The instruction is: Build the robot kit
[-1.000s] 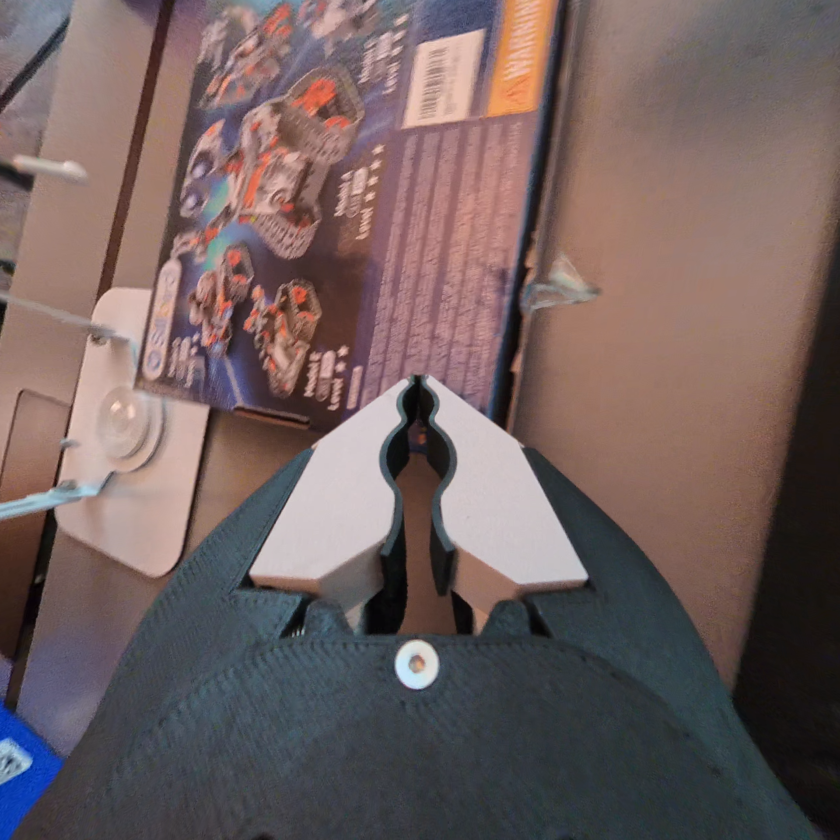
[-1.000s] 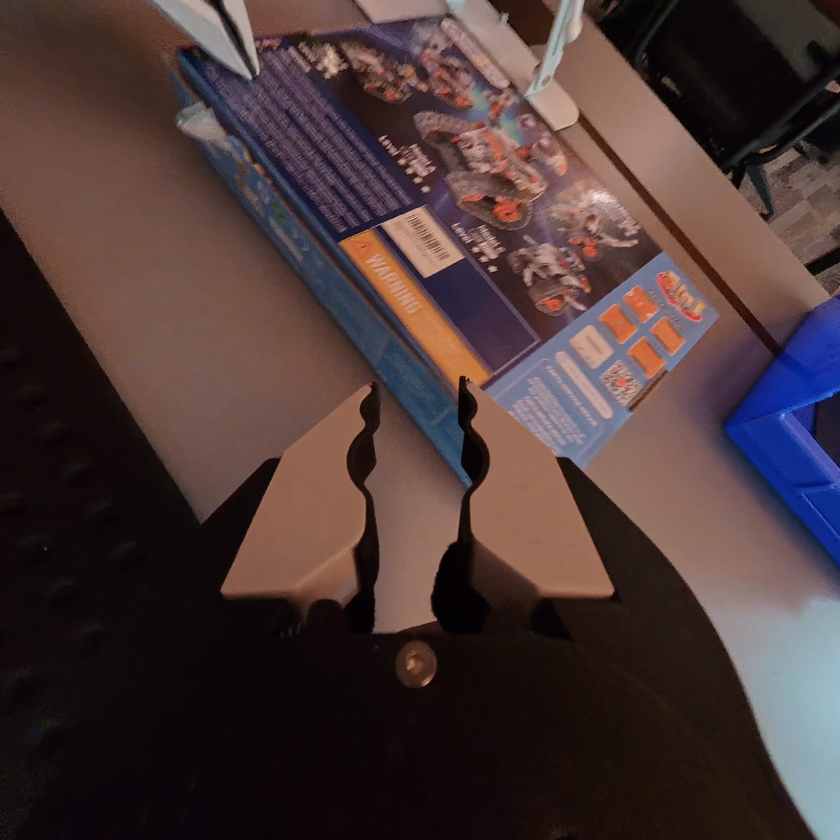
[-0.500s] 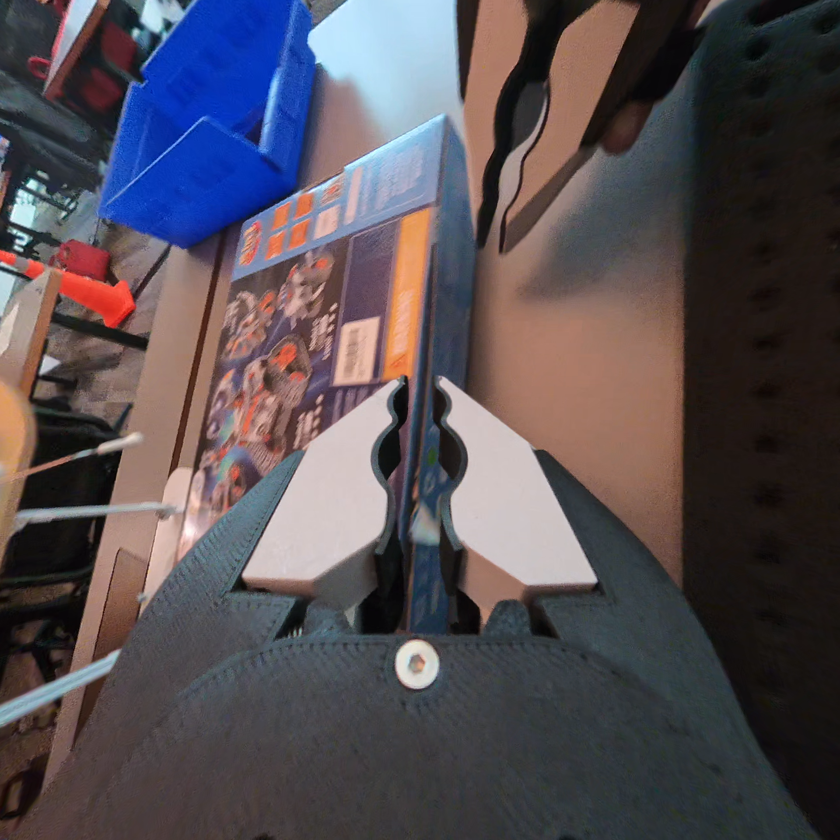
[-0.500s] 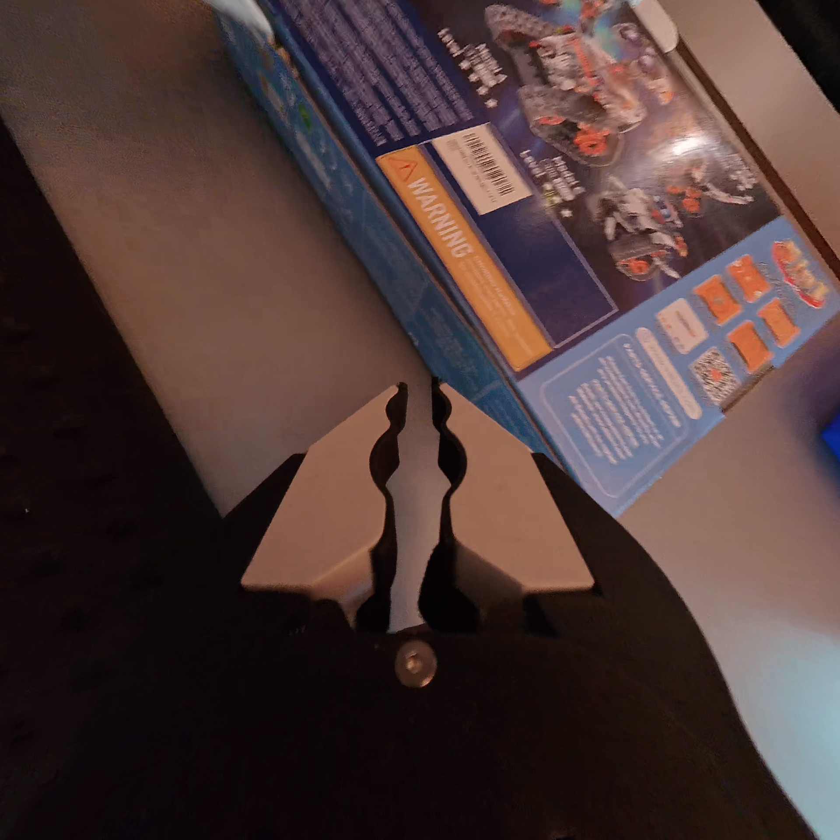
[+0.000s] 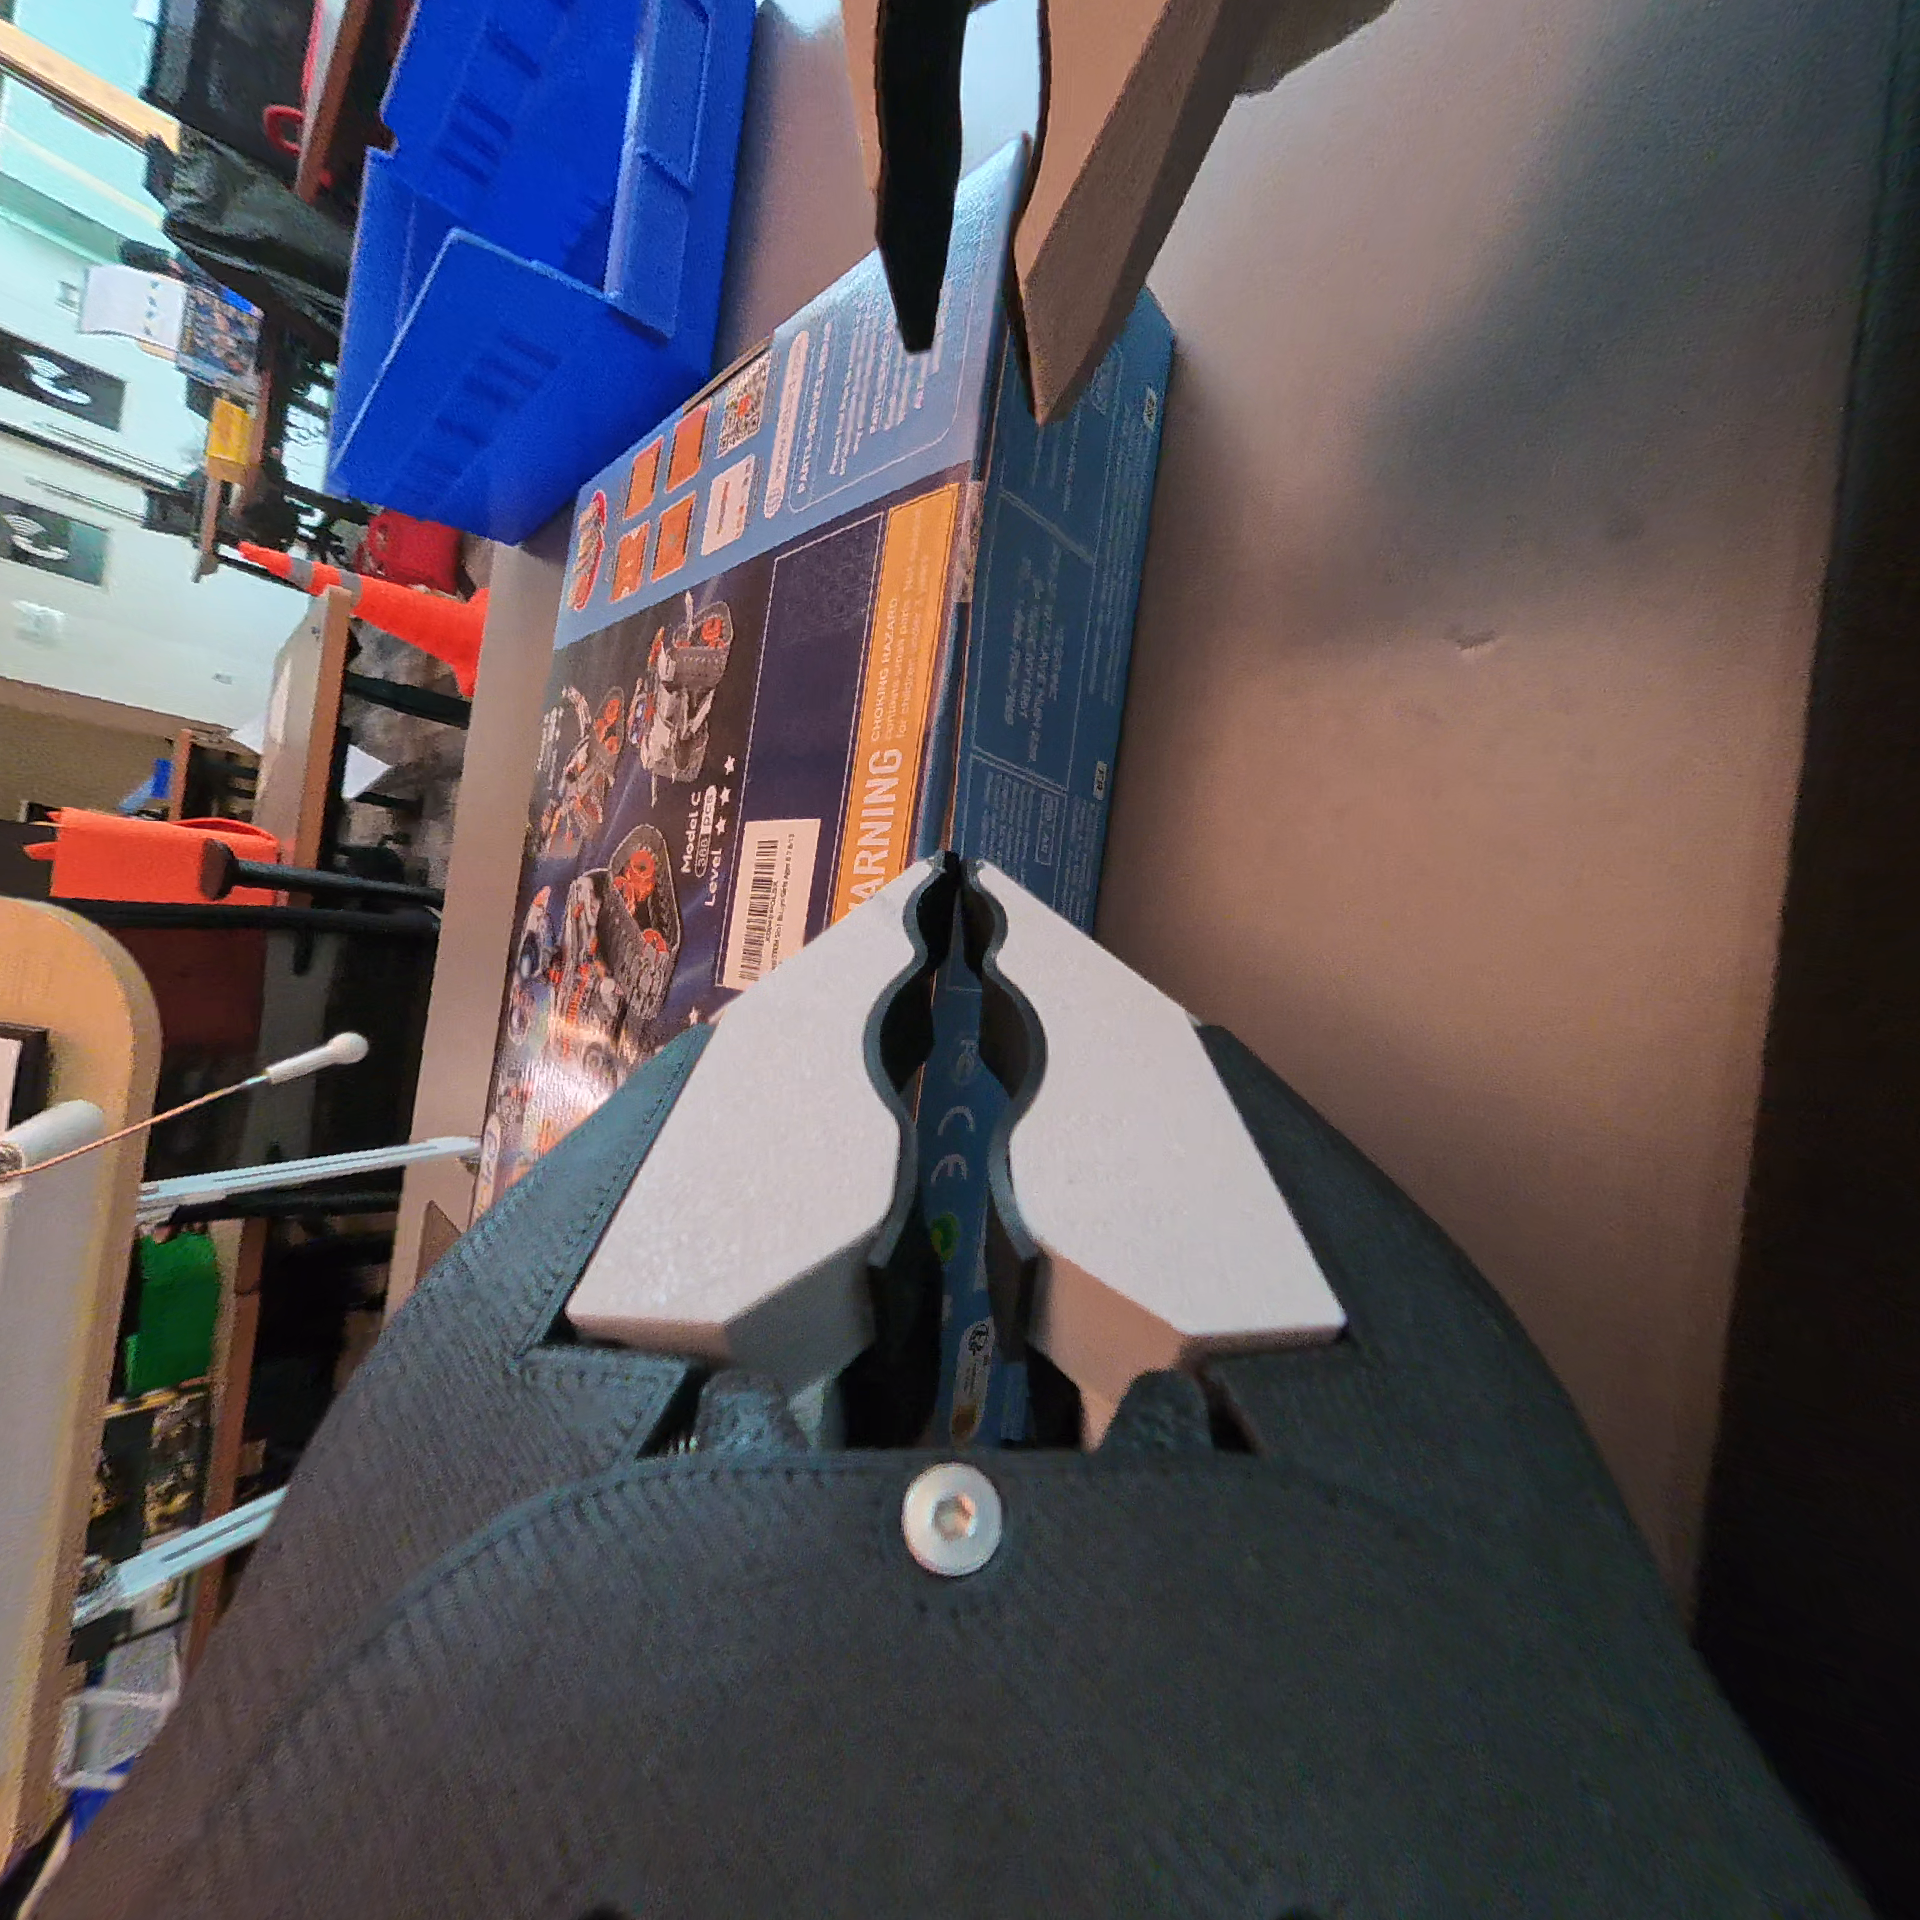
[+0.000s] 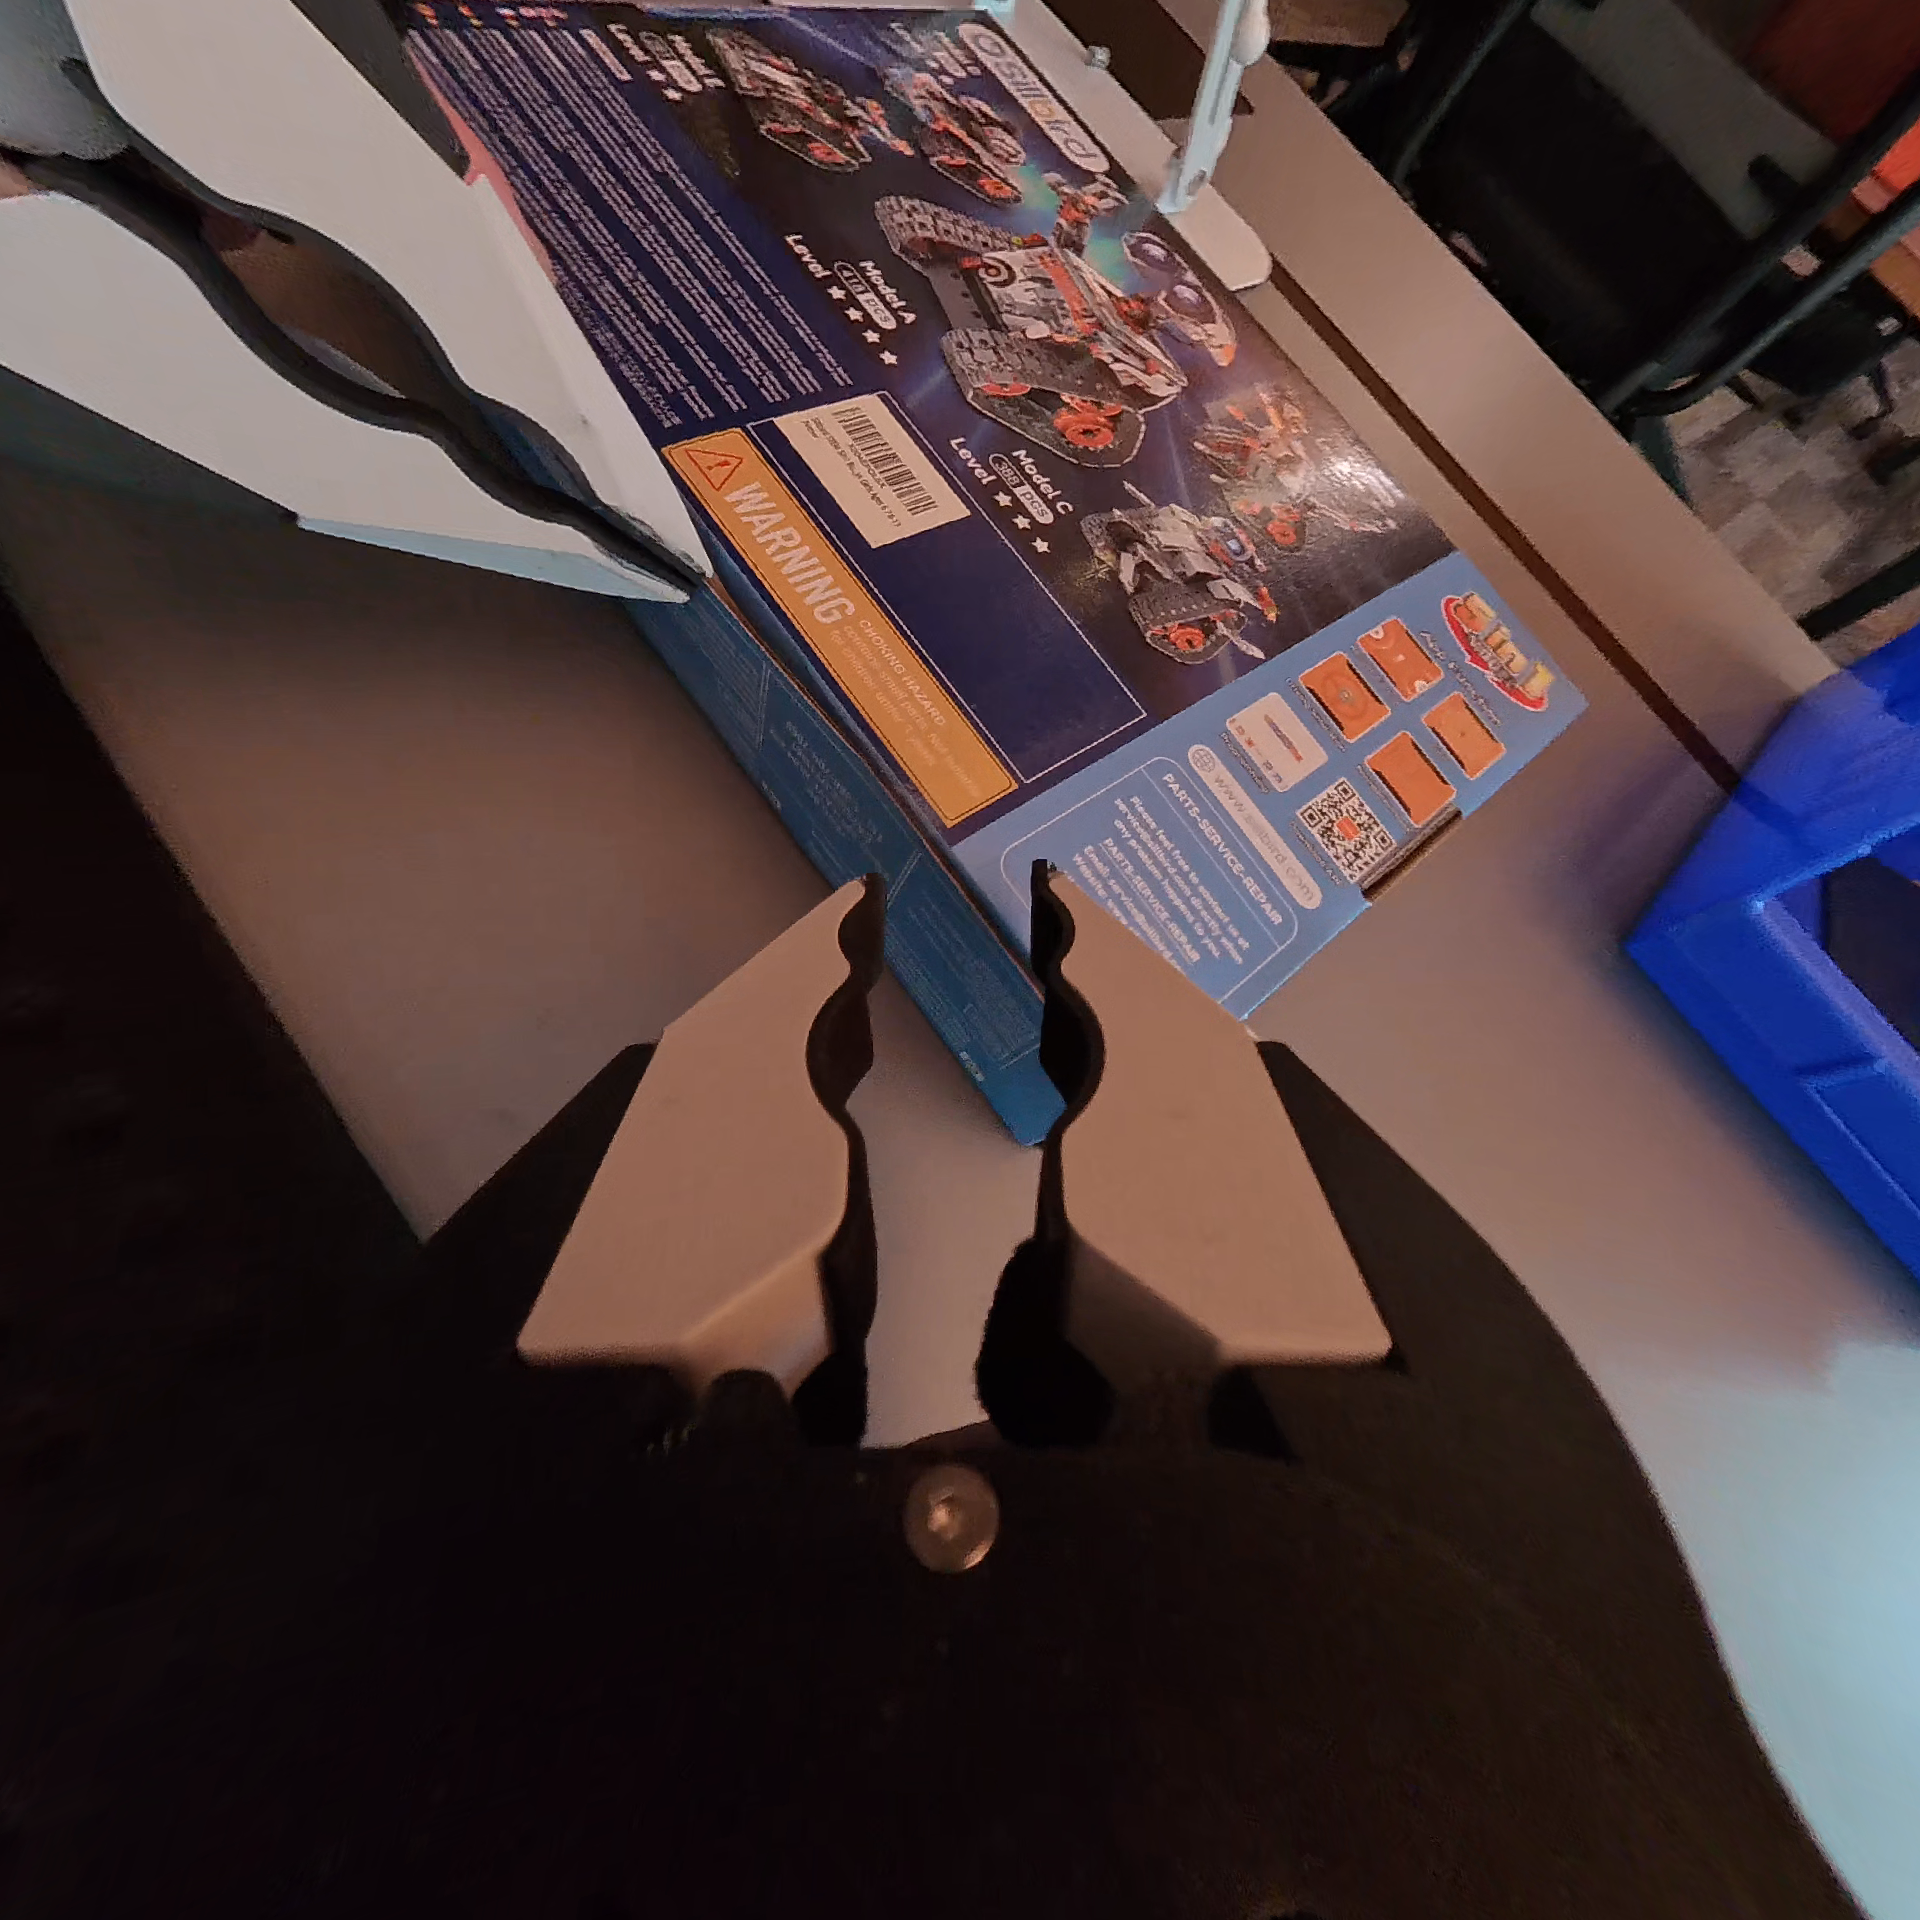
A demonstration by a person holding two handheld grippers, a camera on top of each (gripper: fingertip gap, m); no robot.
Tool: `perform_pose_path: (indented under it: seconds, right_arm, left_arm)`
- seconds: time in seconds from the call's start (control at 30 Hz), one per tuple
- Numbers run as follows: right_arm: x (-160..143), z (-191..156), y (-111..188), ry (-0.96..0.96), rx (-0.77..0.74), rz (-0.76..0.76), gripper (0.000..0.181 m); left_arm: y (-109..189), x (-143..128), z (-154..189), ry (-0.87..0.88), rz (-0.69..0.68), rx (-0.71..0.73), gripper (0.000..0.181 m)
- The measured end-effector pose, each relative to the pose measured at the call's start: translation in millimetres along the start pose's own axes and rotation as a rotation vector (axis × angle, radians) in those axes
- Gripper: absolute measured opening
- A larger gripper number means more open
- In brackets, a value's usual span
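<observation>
A flat blue toy box (image 5: pixel 810 665) with pictures of robot models lies on a grey table (image 5: pixel 1455 727). My left gripper (image 5: pixel 951 873) is shut on the box's long upper edge, which runs between its fingers. It also shows in the right wrist view (image 6: pixel 665 571), clamped on that same edge of the box (image 6: pixel 1039 623). My right gripper (image 6: pixel 956 883) is open, with its fingers on either side of the long edge near the box's corner. It shows at the top of the left wrist view (image 5: pixel 982 369).
A blue plastic bin (image 6: pixel 1818 883) stands on the table beyond the box's short end and also shows in the left wrist view (image 5: pixel 520 291). A white stand base (image 6: pixel 1216 239) sits by the box's far edge. A dark perforated mat (image 5: pixel 1849 935) borders the table. About 9 cm separates my left fingertips from my right.
My left gripper swung round to the box's long edge and closed on it. My right gripper narrowed, then opened wider, and now straddles the edge near the corner.
</observation>
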State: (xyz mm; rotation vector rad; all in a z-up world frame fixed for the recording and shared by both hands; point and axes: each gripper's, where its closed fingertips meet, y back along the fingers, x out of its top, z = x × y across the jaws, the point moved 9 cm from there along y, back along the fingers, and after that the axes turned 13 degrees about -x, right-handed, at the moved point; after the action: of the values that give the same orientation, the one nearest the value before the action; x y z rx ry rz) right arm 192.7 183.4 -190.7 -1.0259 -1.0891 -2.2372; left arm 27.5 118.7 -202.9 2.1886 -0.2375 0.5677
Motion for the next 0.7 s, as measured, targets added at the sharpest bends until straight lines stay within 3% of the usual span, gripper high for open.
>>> perform_pose_path:
  seconds: [0.37, 0.47, 0.57, 0.63, 0.7]
  right_arm:
    - [15.3, -21.6, -1.8, 0.037, 0.211, 0.019, 0.024]
    - [18.0, -20.1, -5.1, 0.007, 0.235, 0.023, 0.023]
    - [18.0, -19.7, -10.6, -0.036, 0.299, 0.007, 0.018]
    - [17.9, -20.5, -12.1, -0.042, 0.335, 0.004, 0.005]
    - [18.0, -20.1, -13.6, -0.042, 0.342, 0.004, 0.003]
  left_arm:
    - [38.1, -24.6, 10.6, 0.055, -0.059, -0.092, 0.001]
    - [40.0, -21.7, 12.6, 0.053, -0.060, -0.079, 0.000]
    - [36.8, -11.5, 16.5, 0.070, 0.026, -0.084, 0.000]
    - [31.8, -4.8, 19.1, 0.050, 0.052, -0.051, 0.003]
    - [24.3, -1.6, 19.0, 0.046, 0.069, -0.011, 0.002]
